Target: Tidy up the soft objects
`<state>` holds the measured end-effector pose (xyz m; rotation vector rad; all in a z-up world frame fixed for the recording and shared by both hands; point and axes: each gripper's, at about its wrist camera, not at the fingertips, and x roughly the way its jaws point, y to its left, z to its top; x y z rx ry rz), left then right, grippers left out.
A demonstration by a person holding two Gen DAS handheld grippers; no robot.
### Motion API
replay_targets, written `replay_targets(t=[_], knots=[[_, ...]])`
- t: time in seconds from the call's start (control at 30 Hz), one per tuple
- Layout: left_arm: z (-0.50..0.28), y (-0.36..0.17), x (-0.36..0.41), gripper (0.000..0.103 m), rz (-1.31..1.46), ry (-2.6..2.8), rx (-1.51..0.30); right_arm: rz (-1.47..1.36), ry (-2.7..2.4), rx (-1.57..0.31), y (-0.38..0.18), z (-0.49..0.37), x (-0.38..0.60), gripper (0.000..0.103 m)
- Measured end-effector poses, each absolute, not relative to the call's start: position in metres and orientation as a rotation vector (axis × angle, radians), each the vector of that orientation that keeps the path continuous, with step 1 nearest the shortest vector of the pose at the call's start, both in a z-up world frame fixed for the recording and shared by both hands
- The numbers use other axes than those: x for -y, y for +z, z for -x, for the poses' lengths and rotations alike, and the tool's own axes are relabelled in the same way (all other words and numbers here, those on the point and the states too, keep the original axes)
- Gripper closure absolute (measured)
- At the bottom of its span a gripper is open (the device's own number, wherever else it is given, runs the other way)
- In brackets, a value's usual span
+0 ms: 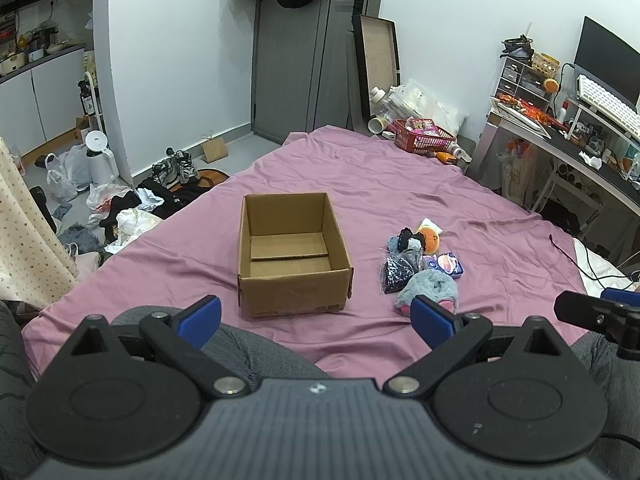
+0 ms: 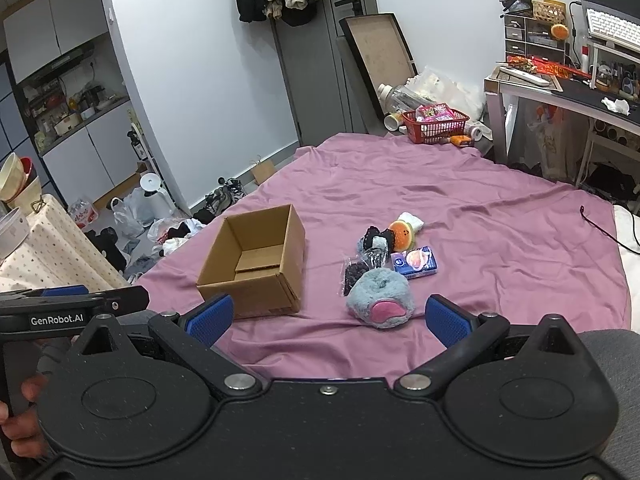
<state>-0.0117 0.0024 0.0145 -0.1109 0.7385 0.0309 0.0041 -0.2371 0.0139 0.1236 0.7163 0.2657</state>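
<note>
I hold both tools wide open and empty, left tool [image 1: 316, 318] and right tool [image 2: 327, 318], over bare purple bed sheet [image 1: 400, 184]. The cardboard box [image 1: 294, 256] sits open just left of the soft-object pile [image 2: 382, 272], apart from it. The left tool's body reads "GenRobot.AI".

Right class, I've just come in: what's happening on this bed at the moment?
A person sits at the edge of a bed with a purple sheet, holding a claw in each hand. The left claw and right claw are both open and hold nothing. An empty cardboard box sits open on the sheet. Beside it, to the right, lies a small pile of soft things: a blue fluffy slipper, an orange plush, dark socks and a packet. Nothing has been put in the box yet.
</note>
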Motion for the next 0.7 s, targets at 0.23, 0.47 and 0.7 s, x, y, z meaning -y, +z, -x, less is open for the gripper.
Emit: replay_targets(t=[0.23,0.47,0.7], knots=[[0.010,0.013,0.004,0.003,0.105,0.022,-0.733,-0.117,0.257,-0.722,0.010,-0.004,0.238,0.000],[0.003,0.010,0.011,0.003,0.101,0.012,-0.734,-0.112,0.252,-0.726,0.008,-0.005,0.239,0.000],[-0.005,0.004,0.019,0.003,0.078,-0.002,-0.734,-0.111,0.247,-0.739,0.003,-0.013,0.243,0.000]])
